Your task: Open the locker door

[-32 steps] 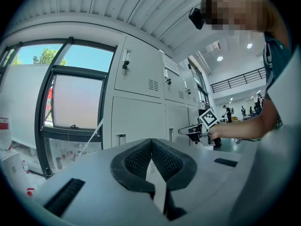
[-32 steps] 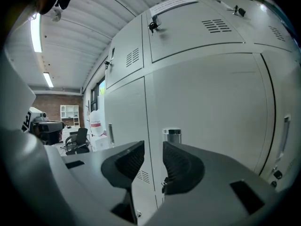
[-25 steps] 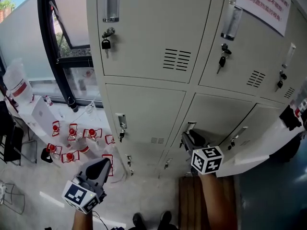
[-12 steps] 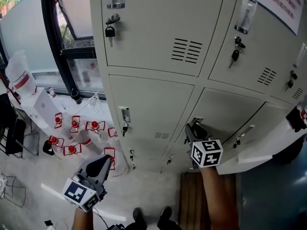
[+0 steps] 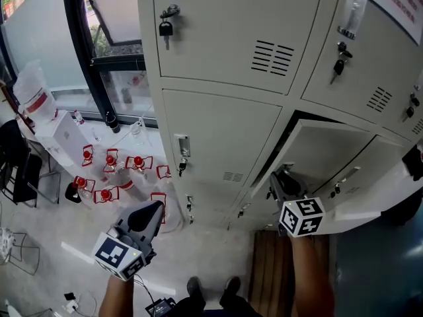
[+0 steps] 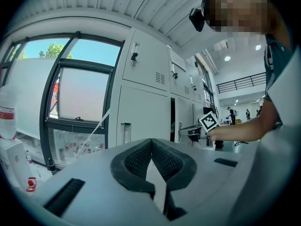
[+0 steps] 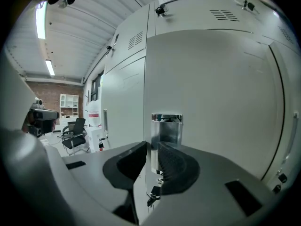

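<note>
The right gripper (image 7: 151, 147) has its two jaws pinched in on the free edge of the locker door (image 7: 211, 102), right at the chrome handle recess (image 7: 166, 128), with the thin edge of the door running up between the ribbed pads. A small lock (image 7: 154, 194) sits on the door just under the jaws. From overhead, the right gripper (image 5: 283, 180) is low on the locker door (image 5: 324, 154), at its left edge. That door stands ajar, tilted out from the cabinet face, with a dark gap (image 5: 277, 147) showing along the side where the jaws hold it. To the left of the door is a neighbouring locker (image 5: 218, 137), flush and closed, and above the door is an upper row with a padlock (image 5: 165, 26) hanging from one latch. The left gripper (image 5: 149, 213) hangs well to the left of the door and away from the cabinet, over the floor. In its own view the left gripper (image 6: 151, 142) has its jaws pressed together with nothing between them. Further left of the door, red-capped bottles (image 5: 109, 177) stand on the floor below a window (image 5: 99, 45).
</note>
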`<state>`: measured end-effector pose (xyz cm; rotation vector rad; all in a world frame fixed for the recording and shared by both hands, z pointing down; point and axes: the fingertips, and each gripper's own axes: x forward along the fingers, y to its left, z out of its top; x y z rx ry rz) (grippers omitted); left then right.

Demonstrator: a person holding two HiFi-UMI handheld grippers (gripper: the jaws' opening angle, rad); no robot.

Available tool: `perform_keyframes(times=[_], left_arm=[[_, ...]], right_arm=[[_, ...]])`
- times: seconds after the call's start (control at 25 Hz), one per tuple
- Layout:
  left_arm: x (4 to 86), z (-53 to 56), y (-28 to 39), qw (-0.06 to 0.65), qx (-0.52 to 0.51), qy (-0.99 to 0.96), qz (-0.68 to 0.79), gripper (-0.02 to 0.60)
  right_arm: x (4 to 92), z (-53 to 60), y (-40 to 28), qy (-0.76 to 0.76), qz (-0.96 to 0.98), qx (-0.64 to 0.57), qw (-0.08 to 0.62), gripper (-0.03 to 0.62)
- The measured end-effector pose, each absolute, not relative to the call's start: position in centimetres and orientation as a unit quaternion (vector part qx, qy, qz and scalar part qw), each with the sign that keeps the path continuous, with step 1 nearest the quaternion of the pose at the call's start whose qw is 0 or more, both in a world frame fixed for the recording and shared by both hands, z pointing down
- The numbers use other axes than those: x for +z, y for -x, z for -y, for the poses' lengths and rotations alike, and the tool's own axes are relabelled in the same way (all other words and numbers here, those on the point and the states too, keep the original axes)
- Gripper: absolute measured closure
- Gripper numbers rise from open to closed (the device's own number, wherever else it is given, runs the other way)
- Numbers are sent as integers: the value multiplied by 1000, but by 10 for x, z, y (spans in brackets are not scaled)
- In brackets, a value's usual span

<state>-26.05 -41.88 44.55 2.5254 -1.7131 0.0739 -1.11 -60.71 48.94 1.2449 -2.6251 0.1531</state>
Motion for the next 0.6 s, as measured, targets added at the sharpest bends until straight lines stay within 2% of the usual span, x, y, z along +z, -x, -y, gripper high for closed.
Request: perform_keyframes(times=[0.6], left_arm=[[434, 399, 260, 31, 21, -830, 556, 565]], right_arm=[[495, 521, -42, -388, 916, 44, 91, 511]])
